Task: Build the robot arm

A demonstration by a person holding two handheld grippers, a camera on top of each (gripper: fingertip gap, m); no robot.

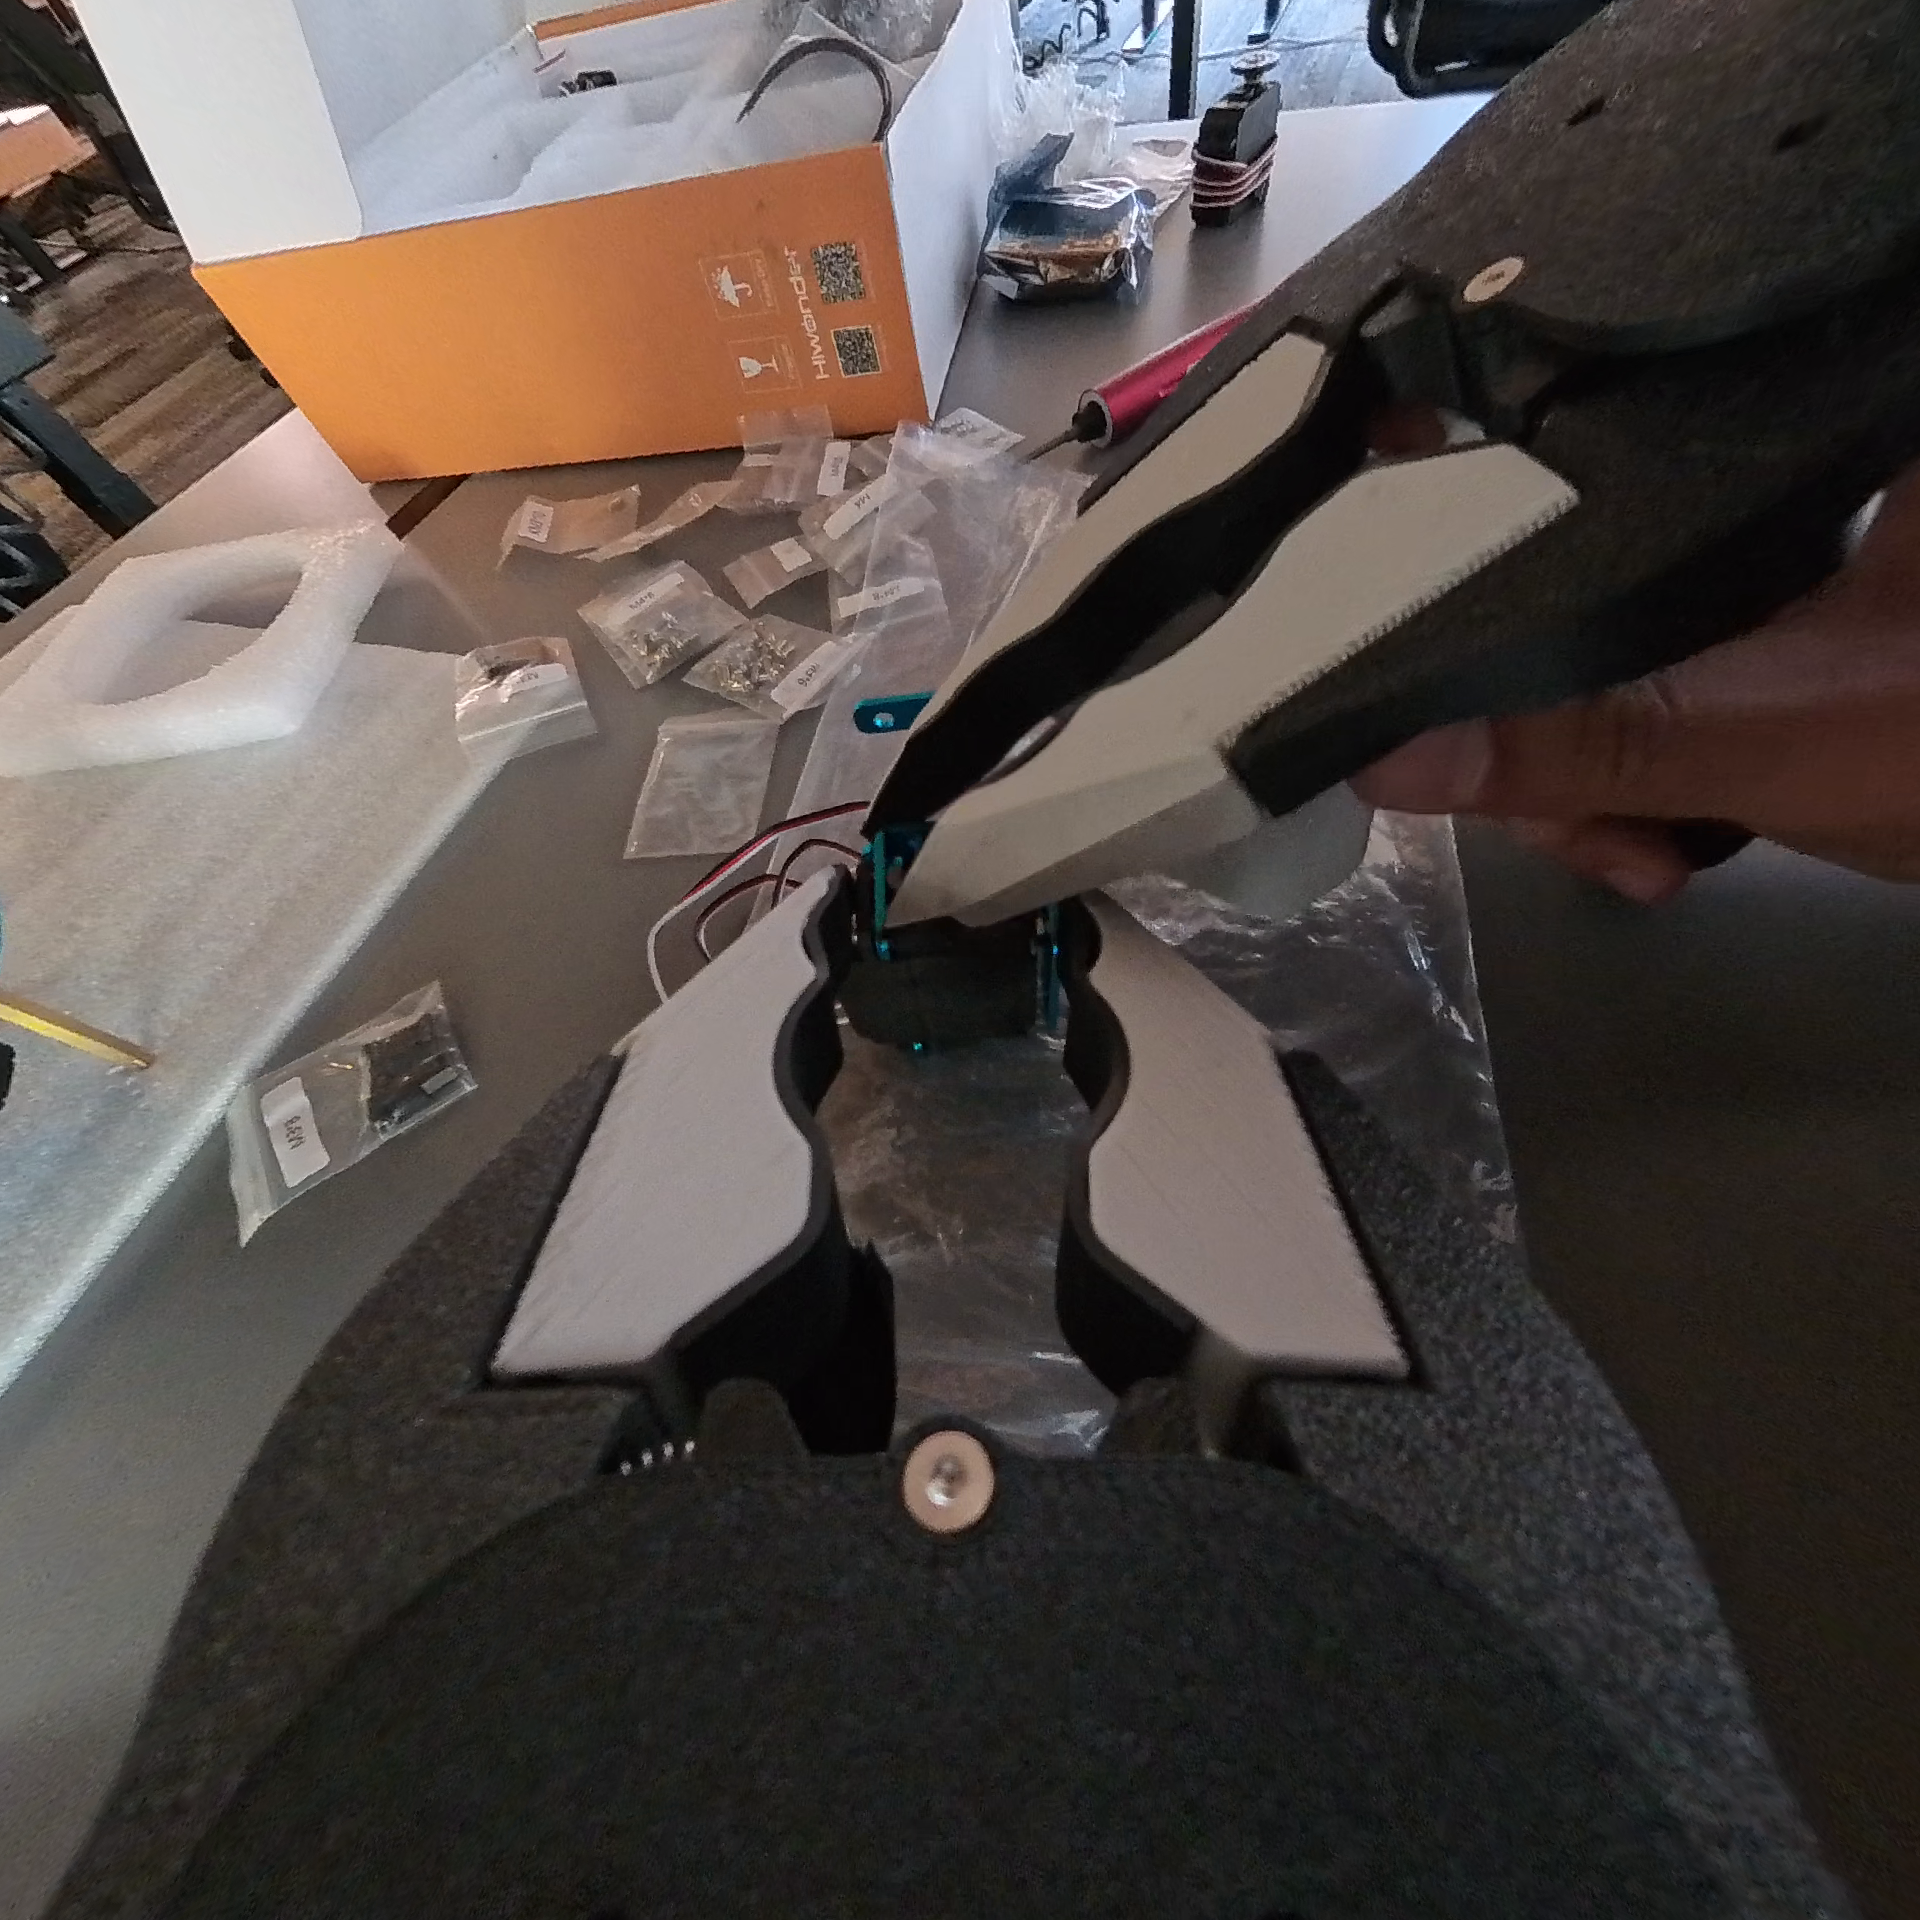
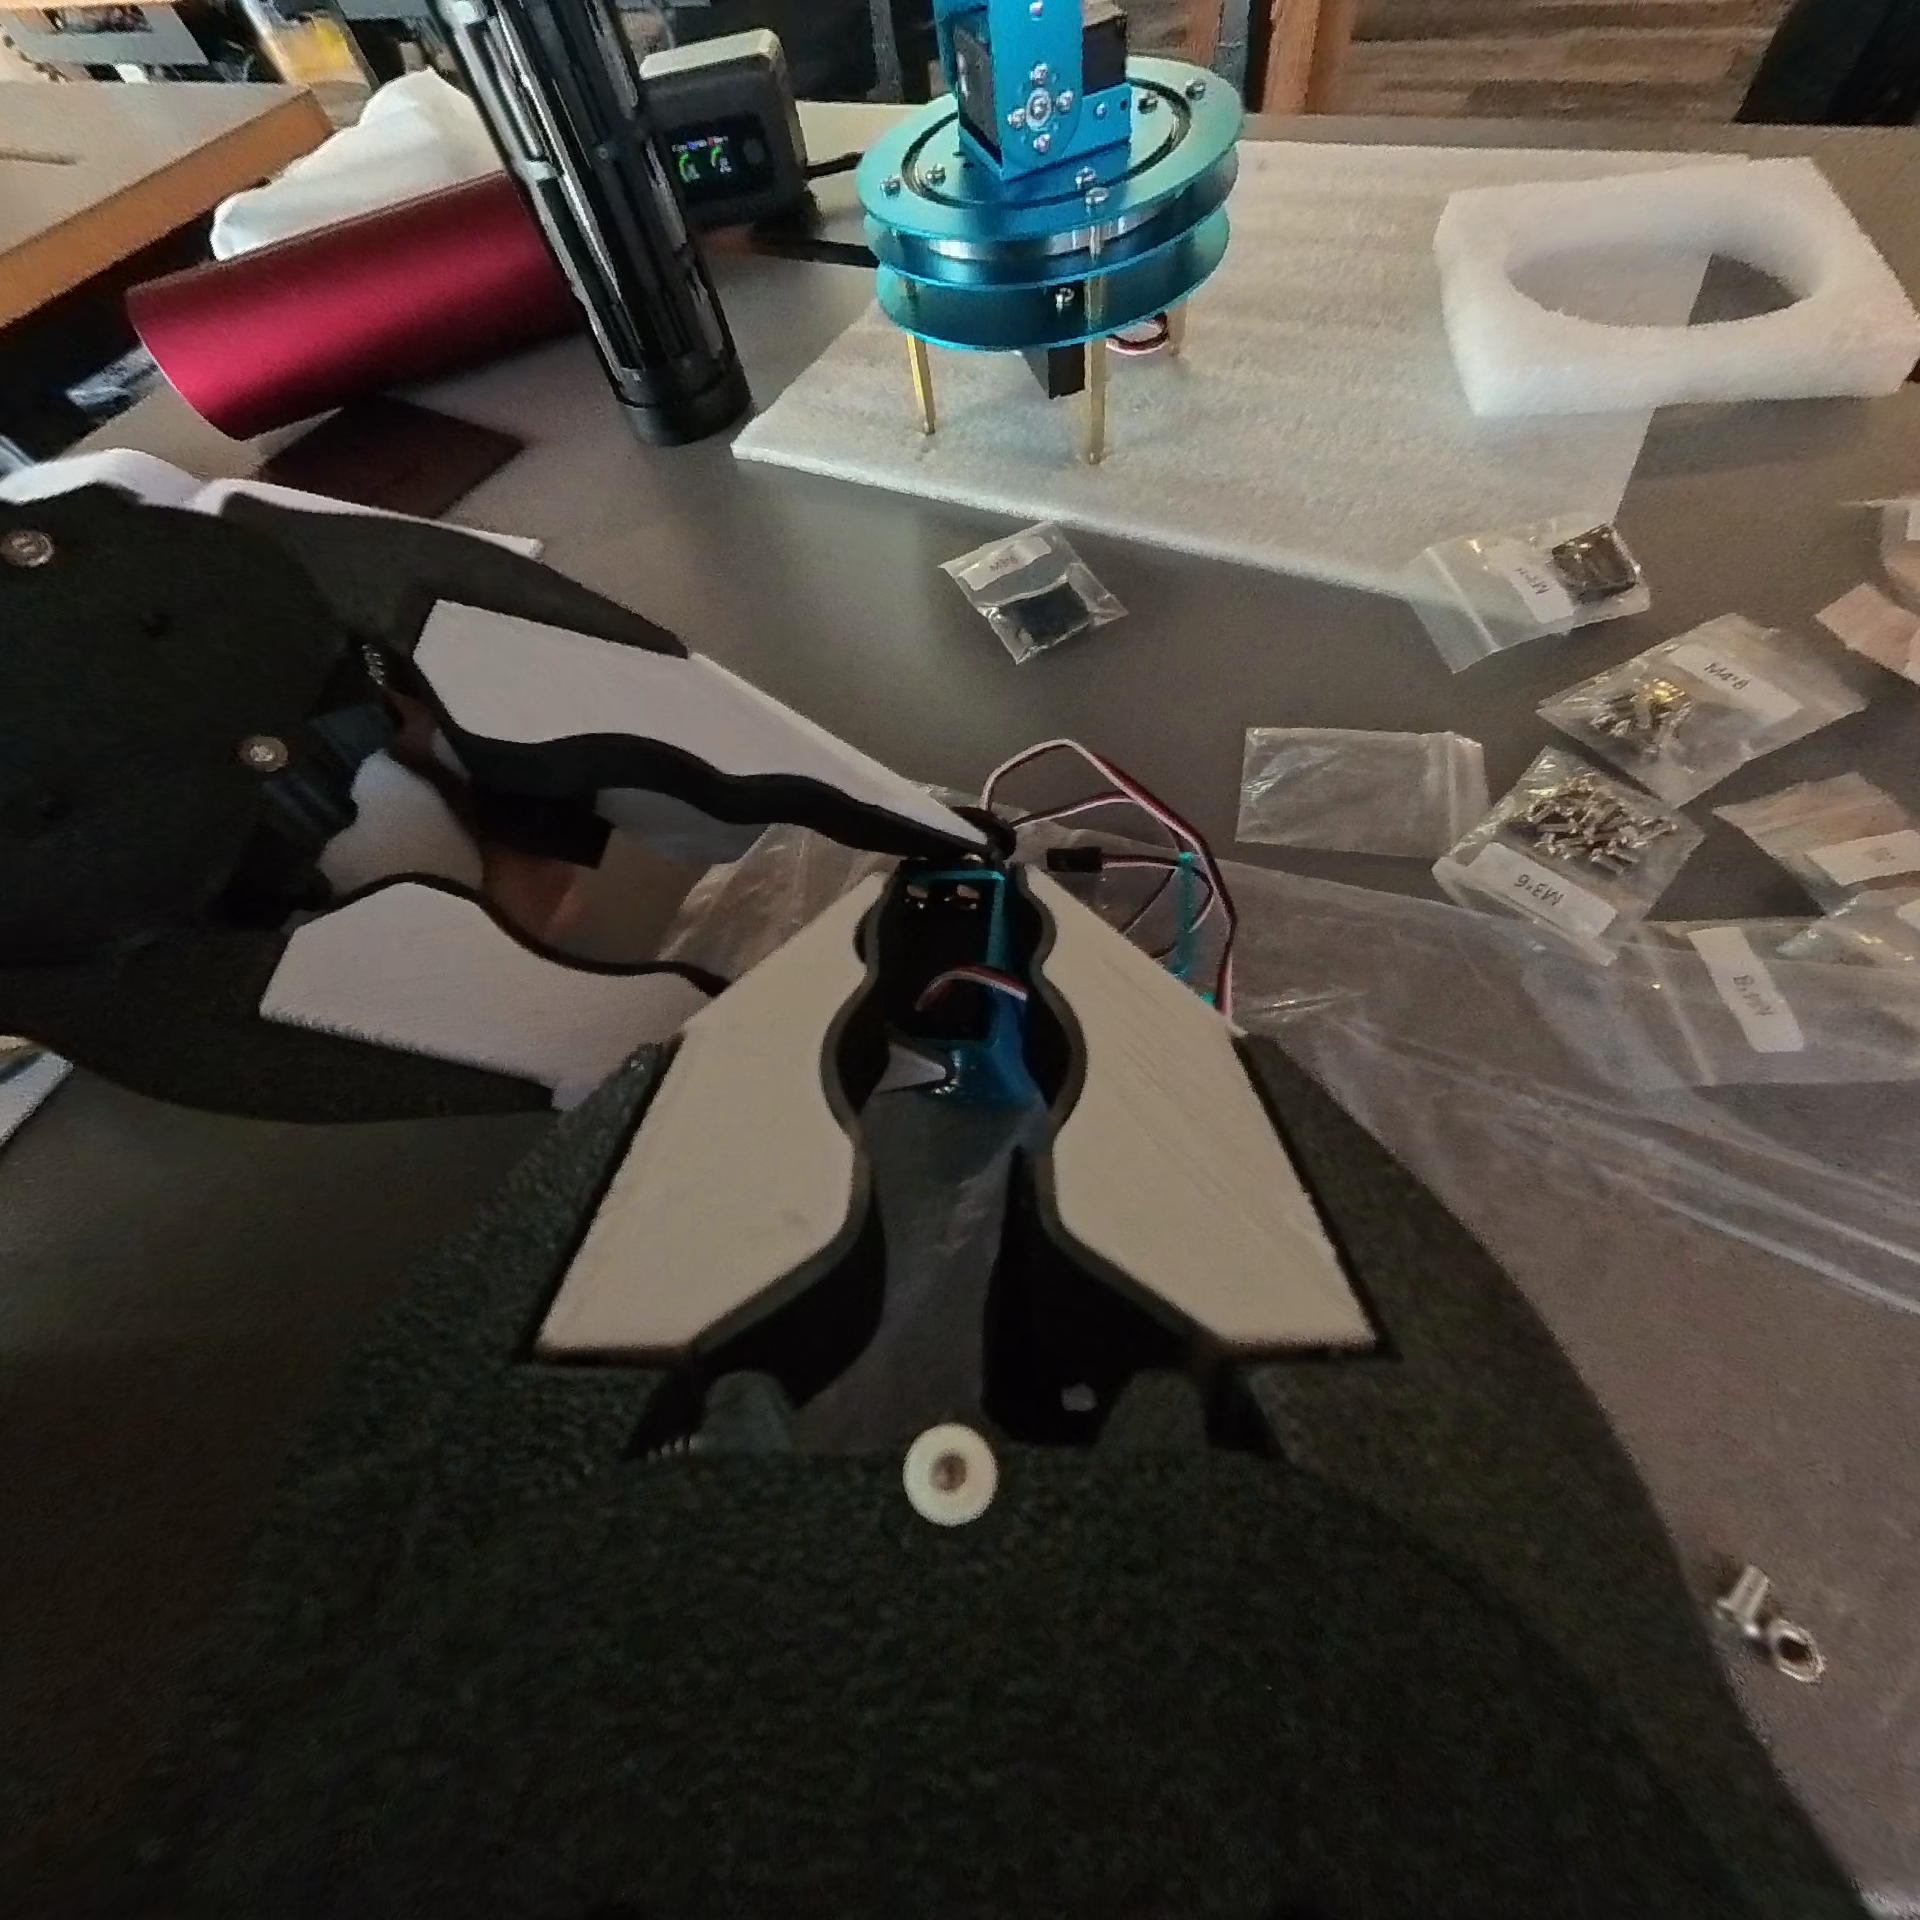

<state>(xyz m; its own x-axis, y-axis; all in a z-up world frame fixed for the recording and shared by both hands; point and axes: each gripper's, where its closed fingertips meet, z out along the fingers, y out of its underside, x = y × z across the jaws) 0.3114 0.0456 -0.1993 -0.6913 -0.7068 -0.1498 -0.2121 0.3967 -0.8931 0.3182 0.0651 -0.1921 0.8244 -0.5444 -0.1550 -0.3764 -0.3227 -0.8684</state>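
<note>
1. Left wrist view: our left gripper (image 1: 951,935) reaches forward over the grey table (image 1: 540,935). Its jaws are set around a small black servo (image 1: 940,1003) in a blue bracket (image 1: 883,883), one finger against each side. We judge it a hold across the body, though the contact on the right side is partly hidden.
2. Same view: the right gripper (image 1: 894,883) comes down from the far right, carried by a hand (image 1: 1662,769). Its tips are drawn almost together on the top left corner of the blue bracket.
3. Same view: the servo's wires (image 1: 727,904) trail off to the left, and a clear plastic bag (image 1: 1299,987) lies beneath. Farther off are small bags of screws (image 1: 675,634), a white foam frame (image 1: 177,665), an orange box (image 1: 582,312) and a red screwdriver (image 1: 1153,400).
4. Right wrist view: here the servo sits between our right gripper's fingertips, the blue bracket pressed by both, so we read a pinch. The left gripper enters from the left, its upper finger touching the far end of the bracket and its lower finger low on the left.
5. Same view: well beyond stands a blue turntable assembly (image 2: 1049,208) on a foam sheet (image 2: 1299,468). A red cylinder (image 2: 343,301) lies at far left, and a loose metal nut (image 2: 1766,1636) sits near right.
</note>
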